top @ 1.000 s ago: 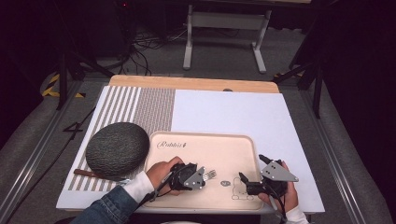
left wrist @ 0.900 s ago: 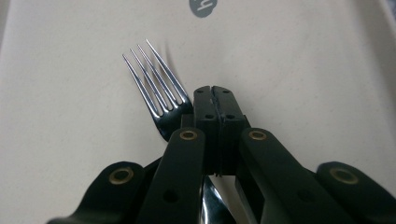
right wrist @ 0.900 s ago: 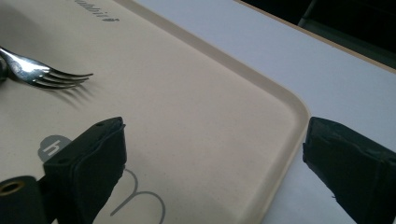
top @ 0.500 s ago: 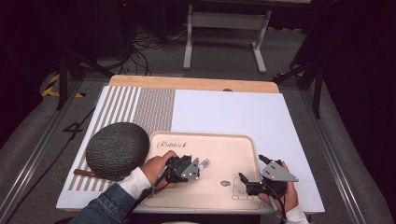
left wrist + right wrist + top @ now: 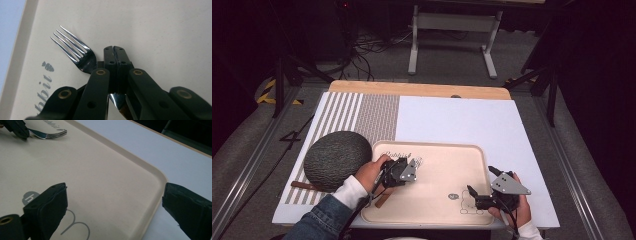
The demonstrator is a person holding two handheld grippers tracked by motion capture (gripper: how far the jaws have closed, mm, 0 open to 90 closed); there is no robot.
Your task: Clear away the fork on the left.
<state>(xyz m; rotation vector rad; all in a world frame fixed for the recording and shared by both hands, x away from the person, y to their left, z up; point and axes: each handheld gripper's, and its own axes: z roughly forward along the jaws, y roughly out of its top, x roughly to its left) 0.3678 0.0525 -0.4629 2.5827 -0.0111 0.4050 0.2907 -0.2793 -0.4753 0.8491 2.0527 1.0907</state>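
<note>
A steel fork (image 5: 75, 47) lies over the beige tray (image 5: 427, 145), near the tray's printed word. My left gripper (image 5: 115, 53) is shut on the fork's neck, with the tines sticking out to its left and the handle running back under the jaws. From above, the left gripper (image 5: 412, 169) is over the tray's left part and the fork tines (image 5: 418, 161) show just past it. My right gripper (image 5: 481, 181) stands open over the tray's front right corner with nothing in it. In the right gripper view, its jaws (image 5: 115, 190) straddle the tray rim (image 5: 155, 182), and the fork (image 5: 47, 134) lies far off.
A round grey-green dome (image 5: 337, 159) sits left of the tray, with a brown stick (image 5: 304, 186) poking out beneath it. The tray rests on a white mat (image 5: 462, 120) beside a striped placemat (image 5: 357, 112). A wooden table edge (image 5: 422, 89) runs along the back.
My left gripper has carried the fork to the left and a little farther back over the tray, toward the printed word. The right gripper has stayed put.
</note>
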